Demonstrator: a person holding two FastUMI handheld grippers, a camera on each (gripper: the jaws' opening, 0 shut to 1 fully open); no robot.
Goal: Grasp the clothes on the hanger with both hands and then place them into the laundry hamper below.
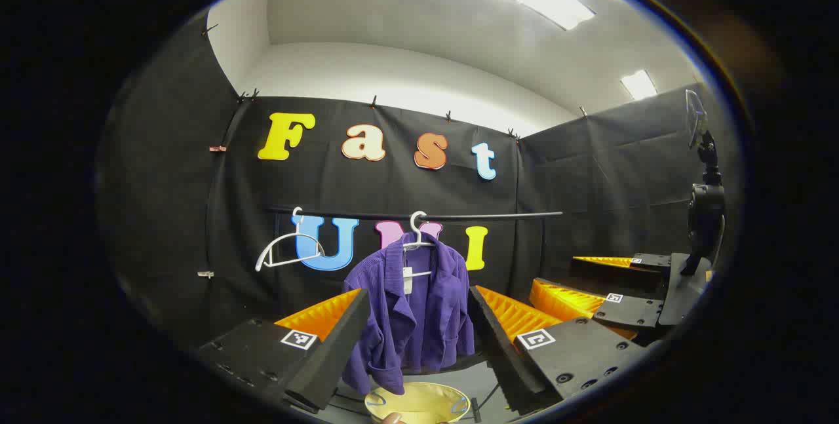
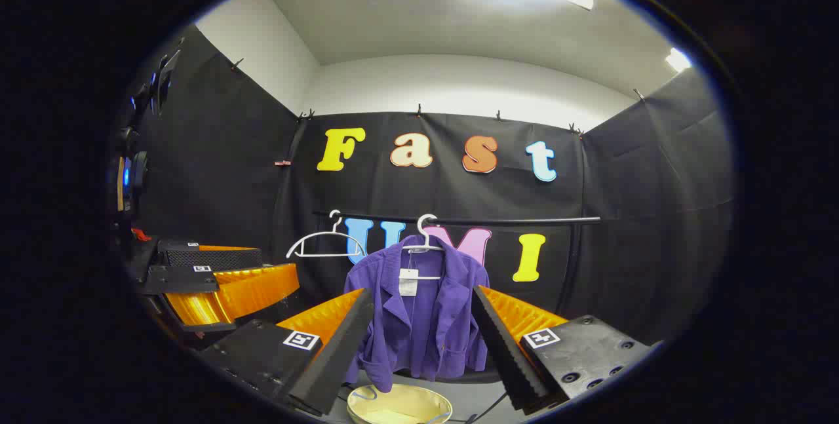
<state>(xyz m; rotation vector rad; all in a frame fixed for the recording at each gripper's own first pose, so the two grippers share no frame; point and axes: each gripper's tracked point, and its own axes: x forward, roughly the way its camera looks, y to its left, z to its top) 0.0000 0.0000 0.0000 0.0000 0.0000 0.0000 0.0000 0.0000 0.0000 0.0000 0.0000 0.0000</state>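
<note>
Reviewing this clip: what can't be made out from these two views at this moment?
- Laundry hamper: cut off by the bottom edge in the left gripper view, and likewise in the right gripper view; its depth and contents can't be told.
- Purple jacket: its sides sit behind the right gripper's fingers.
- White tag on the jacket: too small to read.
- Left gripper: open, fingers partly cropped below.

The left tongs (image 1: 419, 339) carry wedge-shaped fingers (image 1: 328, 345) with ridged inner faces, mounted on flat dark blocks studded with round screw holes, and a small square black-and-white marker sits on top of each block. The right tongs (image 2: 423, 342) are built alike, with the same ridged wedges (image 2: 505, 345), screw-dotted blocks and square markers. Off to one side of each pair, the other tongs show stacked ridged pads and small markers.
</note>
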